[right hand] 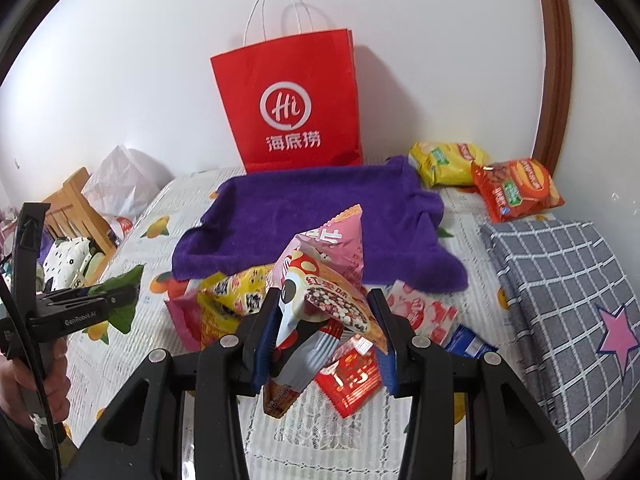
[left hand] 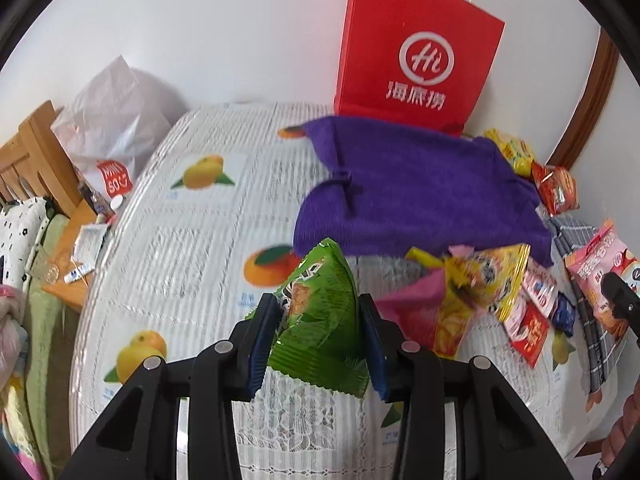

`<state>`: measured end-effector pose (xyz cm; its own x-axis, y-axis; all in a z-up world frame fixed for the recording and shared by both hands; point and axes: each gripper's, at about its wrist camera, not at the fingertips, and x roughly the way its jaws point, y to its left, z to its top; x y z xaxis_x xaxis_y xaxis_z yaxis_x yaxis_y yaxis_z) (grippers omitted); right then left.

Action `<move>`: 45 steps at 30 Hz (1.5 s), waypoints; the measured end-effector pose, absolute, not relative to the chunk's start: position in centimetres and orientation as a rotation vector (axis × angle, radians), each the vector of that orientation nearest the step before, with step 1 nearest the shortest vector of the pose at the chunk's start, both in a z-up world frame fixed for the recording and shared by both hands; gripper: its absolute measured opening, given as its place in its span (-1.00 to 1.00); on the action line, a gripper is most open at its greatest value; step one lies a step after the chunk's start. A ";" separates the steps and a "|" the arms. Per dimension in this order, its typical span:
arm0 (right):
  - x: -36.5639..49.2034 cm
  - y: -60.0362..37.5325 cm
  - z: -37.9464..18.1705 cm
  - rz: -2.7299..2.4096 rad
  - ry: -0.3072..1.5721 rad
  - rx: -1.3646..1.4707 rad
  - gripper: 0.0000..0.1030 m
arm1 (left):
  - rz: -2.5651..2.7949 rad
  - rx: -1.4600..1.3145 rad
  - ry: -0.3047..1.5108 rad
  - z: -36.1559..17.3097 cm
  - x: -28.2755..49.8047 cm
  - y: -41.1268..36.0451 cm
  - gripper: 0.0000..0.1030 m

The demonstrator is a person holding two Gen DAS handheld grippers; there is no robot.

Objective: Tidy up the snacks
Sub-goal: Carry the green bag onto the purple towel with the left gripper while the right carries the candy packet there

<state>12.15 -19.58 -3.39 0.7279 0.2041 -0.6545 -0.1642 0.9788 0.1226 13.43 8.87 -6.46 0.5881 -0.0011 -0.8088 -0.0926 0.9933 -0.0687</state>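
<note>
My left gripper [left hand: 320, 340] is shut on a green snack packet [left hand: 320, 320] and holds it above the tablecloth; it also shows at the left of the right wrist view [right hand: 116, 300]. My right gripper [right hand: 326, 332] is shut on a pink snack packet [right hand: 324, 280] with a mushroom picture, held above a pile of loose snacks [right hand: 240, 296]. That pile shows in the left wrist view [left hand: 480, 292] at the right. A purple towel [right hand: 312, 220] lies spread behind the pile, in front of a red paper bag [right hand: 292, 100].
A yellow packet [right hand: 444, 160] and an orange packet [right hand: 516, 188] lie at the back right by the wall. A grey checked cloth [right hand: 560, 288] covers the right side. A white plastic bag [left hand: 112, 120] and a wooden chair [left hand: 36, 160] stand at the left.
</note>
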 end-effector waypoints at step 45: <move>25.4 -22.2 -3.5 0.143 0.730 0.113 -0.17 | 0.012 -0.052 0.912 -4.1 28.1 4.1 -0.26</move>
